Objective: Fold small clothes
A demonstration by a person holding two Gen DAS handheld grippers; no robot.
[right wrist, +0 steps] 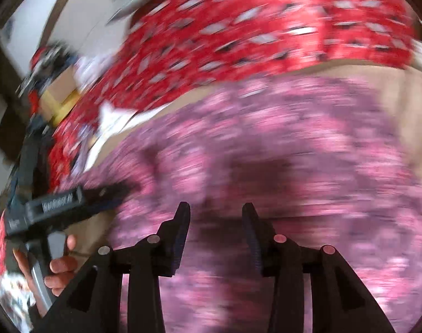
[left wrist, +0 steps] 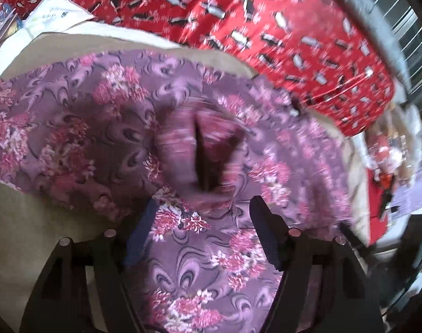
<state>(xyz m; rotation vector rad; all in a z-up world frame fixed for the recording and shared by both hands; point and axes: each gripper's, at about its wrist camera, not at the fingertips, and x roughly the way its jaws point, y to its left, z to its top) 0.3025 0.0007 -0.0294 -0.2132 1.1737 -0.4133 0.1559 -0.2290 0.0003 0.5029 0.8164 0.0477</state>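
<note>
Purple floral garment fills the near field, running between my left gripper, whose jaws stand apart with cloth lying loose between them. It spreads left-to-right on the tan surface. My right gripper hovers, jaws parted, nothing held, over the same cloth. Far side: red patterned fabric. Left hand seems nearer the raised fold.

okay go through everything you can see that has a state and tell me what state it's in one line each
purple floral garment: spread on the tan surface, bunched into a raised fold in the middle.
red patterned cloth: lying spread out behind the garment.
left gripper: jaws open over the garment.
right gripper: jaws open, nothing pinched.
</note>
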